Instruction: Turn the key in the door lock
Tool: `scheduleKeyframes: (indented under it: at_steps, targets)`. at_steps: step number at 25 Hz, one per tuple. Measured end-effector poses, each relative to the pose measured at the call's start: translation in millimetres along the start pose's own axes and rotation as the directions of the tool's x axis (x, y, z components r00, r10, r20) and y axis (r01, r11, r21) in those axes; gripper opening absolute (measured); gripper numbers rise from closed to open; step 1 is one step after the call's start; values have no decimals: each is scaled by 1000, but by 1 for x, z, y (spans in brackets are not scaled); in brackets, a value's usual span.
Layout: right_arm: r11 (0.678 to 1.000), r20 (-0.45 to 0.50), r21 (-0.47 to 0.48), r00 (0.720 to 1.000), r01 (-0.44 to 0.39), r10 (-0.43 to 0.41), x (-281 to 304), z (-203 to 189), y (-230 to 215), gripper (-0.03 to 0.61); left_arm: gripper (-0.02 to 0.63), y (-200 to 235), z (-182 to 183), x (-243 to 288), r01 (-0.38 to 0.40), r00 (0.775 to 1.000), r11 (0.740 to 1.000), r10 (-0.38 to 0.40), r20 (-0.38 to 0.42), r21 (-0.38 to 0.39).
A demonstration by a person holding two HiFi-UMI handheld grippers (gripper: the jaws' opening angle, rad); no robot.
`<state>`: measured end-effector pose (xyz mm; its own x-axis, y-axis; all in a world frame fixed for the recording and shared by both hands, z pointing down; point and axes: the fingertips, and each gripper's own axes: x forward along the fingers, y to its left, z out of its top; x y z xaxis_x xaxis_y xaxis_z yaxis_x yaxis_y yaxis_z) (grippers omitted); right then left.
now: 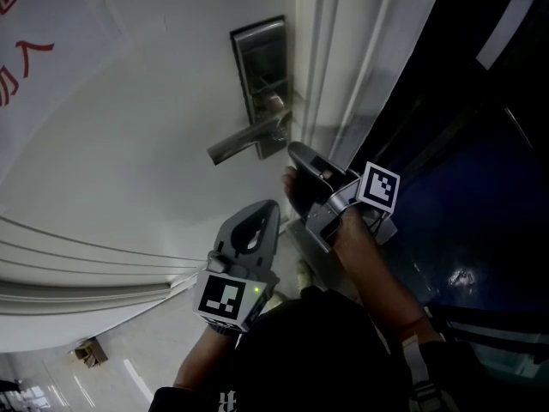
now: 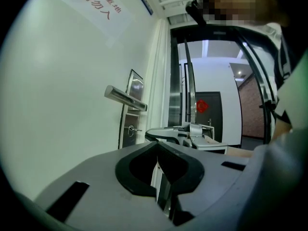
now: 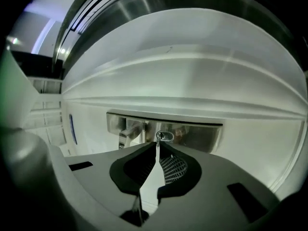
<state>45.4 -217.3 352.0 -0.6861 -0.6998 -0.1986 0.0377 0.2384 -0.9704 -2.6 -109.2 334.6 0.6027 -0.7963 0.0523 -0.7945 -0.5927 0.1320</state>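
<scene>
A smooth white door (image 1: 129, 110) fills the left. Below it, the left gripper (image 1: 269, 209), grey plastic with a black-and-white marker cube (image 1: 225, 297), hangs clear of the lock, its jaws pressed together on nothing. Above it, a rectangular brushed-metal lock plate (image 1: 262, 63) carries a flat lever handle (image 1: 244, 142). A small metal key (image 2: 134, 129) juts from the round cylinder, which sits under the lever in the left gripper view. At right, the right gripper (image 1: 297, 150) points at that key, jaws closed to a thin slit. Its tips are just beside the key, and contact cannot be made out.
</scene>
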Motion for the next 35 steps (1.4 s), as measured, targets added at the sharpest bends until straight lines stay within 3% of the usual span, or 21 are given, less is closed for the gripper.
scheduleKeyframes:
  at_steps: [3, 5, 7, 10, 12, 14, 17, 24, 35]
  targets:
    - [981, -27, -192, 999, 39, -45, -8, -2, 5, 23, 8, 1, 1, 1, 0, 1000, 1000, 0, 1, -2]
    - [933, -41, -356, 997, 51, -70, -10, -5, 12, 23, 8, 3, 3, 2, -2, 1000, 1000, 2, 6, -1]
    - [845, -51, -532, 993, 64, -107, -13, -11, 20, 21, 8, 5, 5, 2, -8, 1000, 1000, 8, 10, 2]
    - [658, -46, -749, 984, 81, -173, -17, -20, 27, 17, 8, 9, 8, 3, -19, 1000, 1000, 19, 14, 8]
    - [540, -43, -838, 978, 75, -202, -17, -25, 31, 17, 8, 11, 11, 5, -26, 999, 1000, 26, 20, 15]
    - [461, -45, -885, 974, 65, -223, -16, -31, 32, 15, 8, 12, 13, 6, -29, 999, 999, 28, 25, 23]
    - [381, -46, -923, 970, 50, -241, -14, -37, 32, 15, 8, 11, 14, 8, -30, 999, 999, 29, 28, 27]
    - [319, -44, -947, 969, 37, -244, -9, -36, 37, 15, 8, 14, 19, 12, -41, 998, 999, 40, 44, 29]
    - [283, -52, -959, 969, 20, -243, -5, -37, 38, 15, 8, 15, 21, 18, -51, 997, 998, 49, 54, 30]
